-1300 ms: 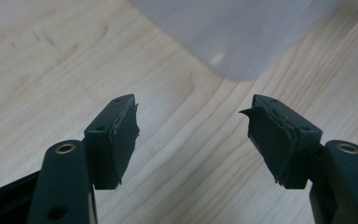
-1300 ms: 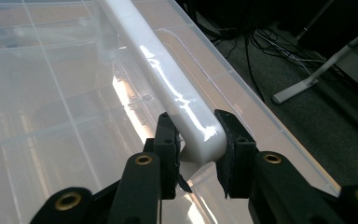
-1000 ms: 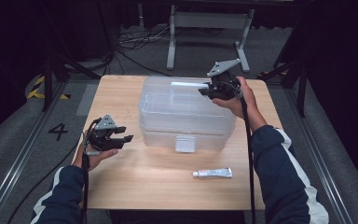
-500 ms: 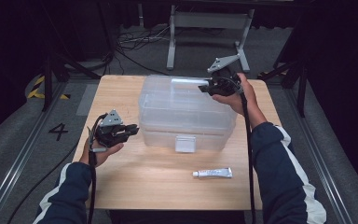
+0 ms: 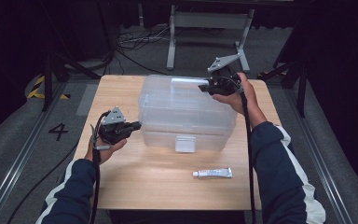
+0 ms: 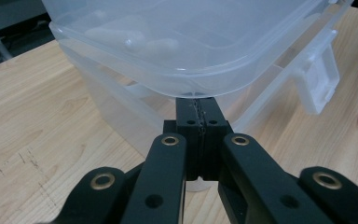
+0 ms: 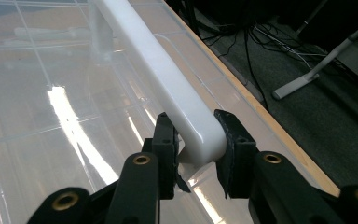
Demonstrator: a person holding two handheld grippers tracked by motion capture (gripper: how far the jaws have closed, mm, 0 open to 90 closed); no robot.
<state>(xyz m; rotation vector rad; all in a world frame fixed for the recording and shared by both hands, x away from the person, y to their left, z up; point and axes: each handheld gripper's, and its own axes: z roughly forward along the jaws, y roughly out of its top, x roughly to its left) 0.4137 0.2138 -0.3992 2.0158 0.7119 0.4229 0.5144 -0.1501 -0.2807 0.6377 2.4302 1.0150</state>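
With its jaws just closed empty, the left gripper [image 6: 199,122] now sits under the clear storage box's [image 5: 186,112] lid rim, ready to lift, while the right gripper [image 7: 196,140] clamps the white handle [image 7: 168,84].

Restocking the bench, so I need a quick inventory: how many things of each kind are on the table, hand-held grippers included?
Clear plastic box: 1
Tube: 1
Hand-held grippers: 2, left and right
Total: 4
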